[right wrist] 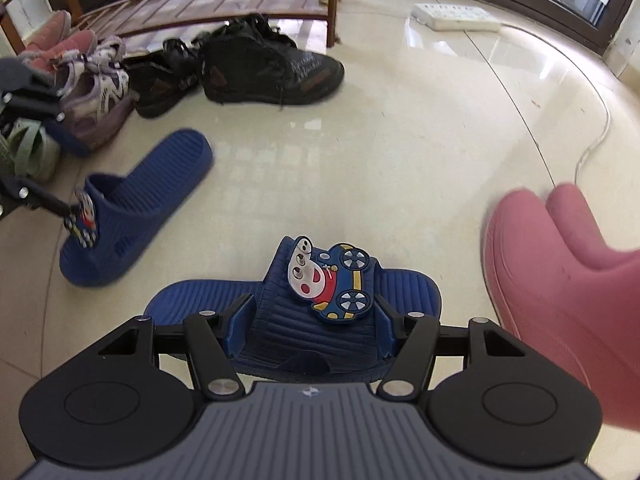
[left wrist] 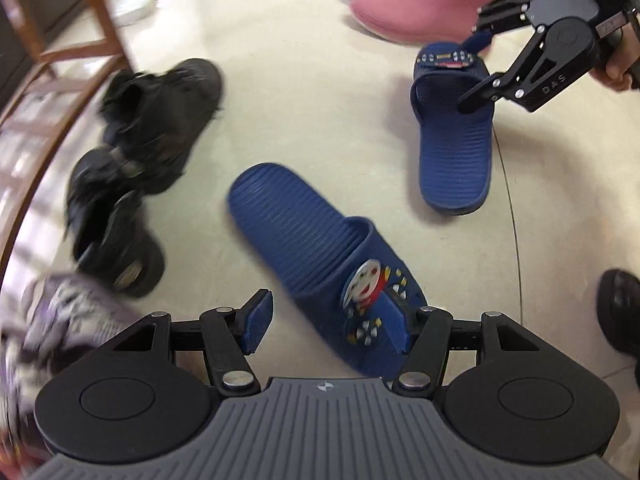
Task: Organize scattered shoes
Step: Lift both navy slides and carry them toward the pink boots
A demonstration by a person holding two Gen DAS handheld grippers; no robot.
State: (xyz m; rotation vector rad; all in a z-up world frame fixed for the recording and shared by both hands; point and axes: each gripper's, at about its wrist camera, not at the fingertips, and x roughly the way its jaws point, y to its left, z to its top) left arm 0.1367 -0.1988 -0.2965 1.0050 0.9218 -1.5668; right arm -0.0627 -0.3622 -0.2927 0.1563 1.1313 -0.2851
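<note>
Two blue slippers lie apart on the tile floor: your left gripper [left wrist: 326,326] is spread wide, its right pad over the strap of the near slipper [left wrist: 320,256] and its left pad off to the side, nothing clamped. Your right gripper [right wrist: 314,320] straddles the strap of the other slipper [right wrist: 296,304], pads at both sides, but you cannot tell if they press it. Black shoes [right wrist: 272,64] sit by the wooden rack [right wrist: 208,0], pink boots [right wrist: 560,264] at your right.
</note>
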